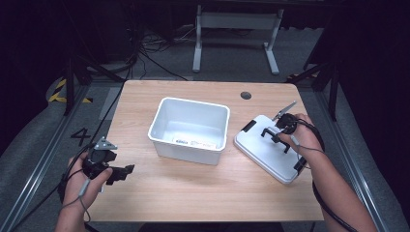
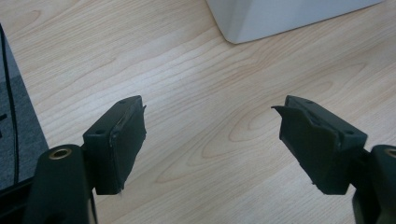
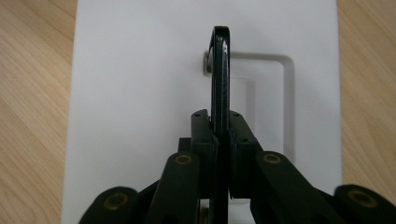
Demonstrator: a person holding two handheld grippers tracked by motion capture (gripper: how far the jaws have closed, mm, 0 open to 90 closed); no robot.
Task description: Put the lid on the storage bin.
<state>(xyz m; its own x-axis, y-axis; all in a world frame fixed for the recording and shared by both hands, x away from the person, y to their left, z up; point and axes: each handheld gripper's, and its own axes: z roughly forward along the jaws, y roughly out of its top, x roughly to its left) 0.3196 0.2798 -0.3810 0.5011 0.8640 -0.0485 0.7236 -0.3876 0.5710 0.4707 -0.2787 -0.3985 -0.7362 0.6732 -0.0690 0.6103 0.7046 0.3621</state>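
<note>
My right hand-held gripper [image 3: 219, 140] is clamped on the lid's black handle [image 3: 220, 74].
The white lid [image 1: 263, 145] lies flat on the worktop [image 1: 203, 193], right of the open bin [image 1: 189, 129]; my left hand-held gripper [image 1: 118, 173], jaws apart, rests farther off.

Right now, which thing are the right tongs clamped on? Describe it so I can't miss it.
On the wooden table, right of the open white bin, lies a flat white lid. The right tongs pinch its black handle, raised upright from the lid's recess, the only dark piece at its middle.
</note>
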